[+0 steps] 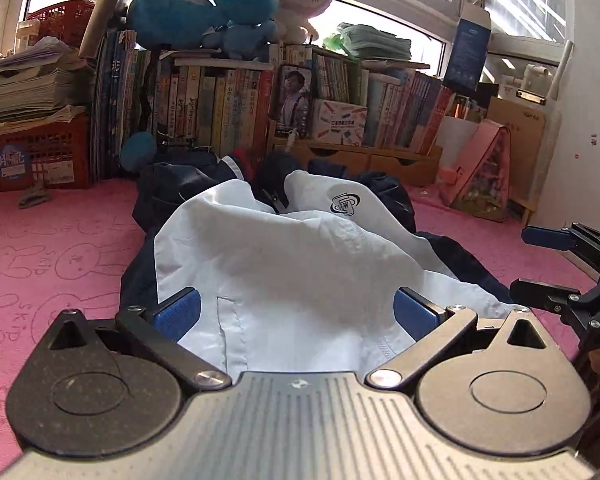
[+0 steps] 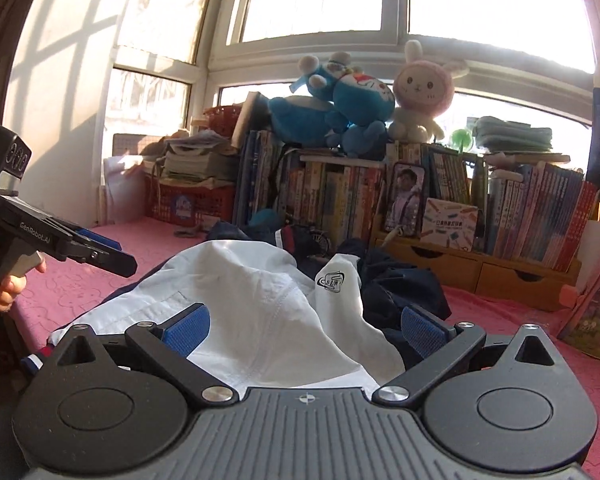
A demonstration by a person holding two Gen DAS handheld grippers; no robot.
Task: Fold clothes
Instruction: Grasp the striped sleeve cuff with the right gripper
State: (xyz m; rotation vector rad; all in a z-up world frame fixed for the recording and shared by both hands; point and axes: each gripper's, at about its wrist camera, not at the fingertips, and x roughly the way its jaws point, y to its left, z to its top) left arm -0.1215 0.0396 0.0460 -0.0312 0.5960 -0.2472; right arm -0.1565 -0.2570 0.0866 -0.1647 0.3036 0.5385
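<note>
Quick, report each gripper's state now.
Left gripper: open, holding nothing, white jacket lying between its spread fingers.
Right gripper: open, holding nothing, above the same jacket.

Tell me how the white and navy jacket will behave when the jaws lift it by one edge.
The jacket will probably drape and sag, since it already lies in soft folds and creases. It looks thin and light, likely slippery woven fabric, so a shallow pinch may slide off. The navy sleeves bunched behind would likely trail along the pink mat.

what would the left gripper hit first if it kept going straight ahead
Most likely the white jacket: its fabric already lies between the open fingers of the left gripper and mounds up ahead. Depth is unclear.
</note>
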